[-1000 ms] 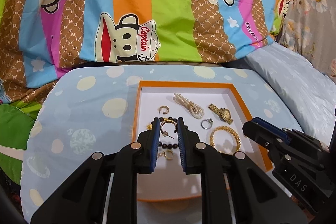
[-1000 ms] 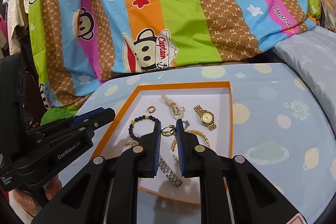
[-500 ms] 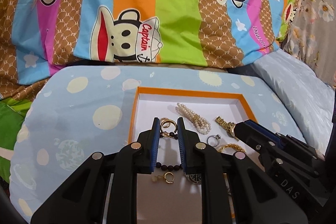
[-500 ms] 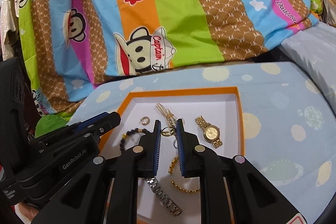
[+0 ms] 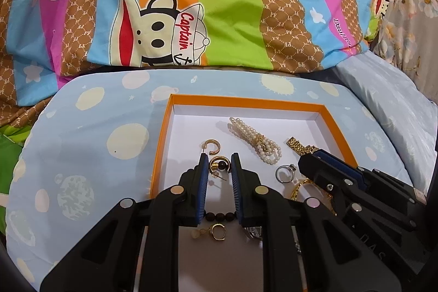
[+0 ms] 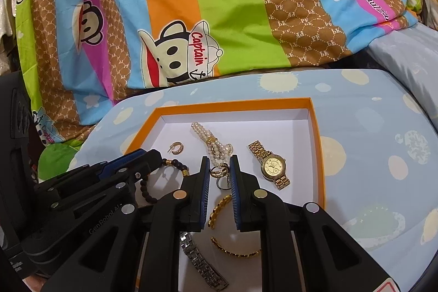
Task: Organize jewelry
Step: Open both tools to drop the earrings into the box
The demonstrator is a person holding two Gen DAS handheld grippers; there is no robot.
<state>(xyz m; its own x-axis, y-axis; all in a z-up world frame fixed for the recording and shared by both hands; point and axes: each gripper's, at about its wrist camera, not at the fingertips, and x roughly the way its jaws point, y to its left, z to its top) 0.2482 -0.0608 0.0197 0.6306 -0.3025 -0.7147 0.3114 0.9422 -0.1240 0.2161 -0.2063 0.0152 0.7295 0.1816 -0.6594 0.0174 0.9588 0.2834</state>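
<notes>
An orange-rimmed white tray (image 5: pixel 161 144) (image 6: pixel 317 144) on a blue spotted cushion holds jewelry. My left gripper (image 5: pixel 218 164) is shut on a gold hoop earring (image 5: pixel 219 165) and holds it above the tray. My right gripper (image 6: pixel 219 168) is shut on a small gold earring (image 6: pixel 217 171), lifted over a silver ring (image 5: pixel 284 173). In the tray lie a pearl bracelet (image 5: pixel 256 138) (image 6: pixel 212 140), a gold watch (image 6: pixel 271 167), a second gold hoop (image 5: pixel 210 146) (image 6: pixel 177 148), a dark bead bracelet (image 6: pixel 175 164), a gold chain bracelet (image 6: pixel 219 210) and a silver watch band (image 6: pixel 202 262).
A bright striped monkey-print quilt (image 5: pixel 219 4) rises behind the cushion. A pale blue pillow (image 5: pixel 397 111) lies at the right. A pearl drop earring (image 5: pixel 212 231) lies in the tray under my left gripper. The two grippers sit close side by side.
Both grippers have moved forward and lower over the tray, each keeping its earring. The tray now looks nearer in both views.
</notes>
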